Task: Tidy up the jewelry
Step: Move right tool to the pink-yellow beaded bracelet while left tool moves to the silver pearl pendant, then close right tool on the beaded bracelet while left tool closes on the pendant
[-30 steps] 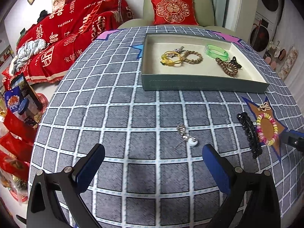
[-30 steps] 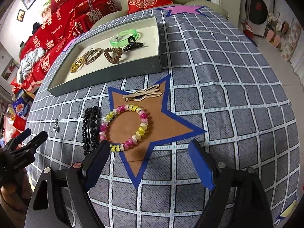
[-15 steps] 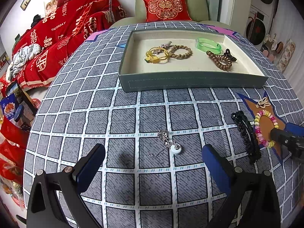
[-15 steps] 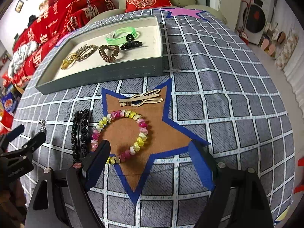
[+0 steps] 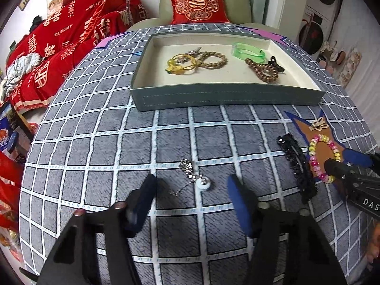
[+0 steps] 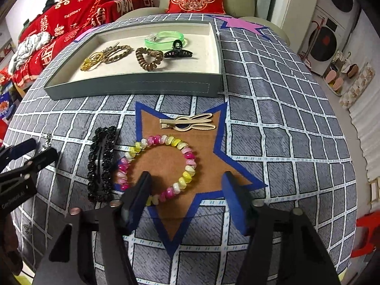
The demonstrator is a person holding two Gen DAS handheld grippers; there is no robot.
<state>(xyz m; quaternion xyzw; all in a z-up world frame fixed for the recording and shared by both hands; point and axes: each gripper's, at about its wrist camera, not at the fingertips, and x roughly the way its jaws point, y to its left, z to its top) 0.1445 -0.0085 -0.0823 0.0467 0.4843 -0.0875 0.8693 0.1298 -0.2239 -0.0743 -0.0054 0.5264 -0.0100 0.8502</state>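
Note:
A grey tray (image 5: pixel 213 96) (image 6: pixel 133 87) at the back of the table holds several hair ties, a green bangle (image 5: pixel 248 51) and a black claw clip (image 6: pixel 177 51). A silver necklace with a white pendant (image 5: pixel 203 185) lies between the fingers of my open left gripper (image 5: pixel 192 190). A pink-yellow bead bracelet (image 6: pixel 156 166) lies on a brown star patch (image 6: pixel 206 147). My open right gripper (image 6: pixel 186 185) straddles its near side. A black beaded clip (image 6: pixel 101 163) and a beige clip (image 6: pixel 187 123) lie beside it.
The table has a grey grid cloth (image 5: pixel 95 147). A red-covered sofa (image 5: pixel 59 38) and an armchair with a red cushion (image 5: pixel 197 6) stand behind it. The table edge falls away at the right (image 6: pixel 344 166).
Both grippers have moved forward and down. The left now straddles the necklace and its jaws have narrowed. The right has closed in on the bead bracelet and narrowed too.

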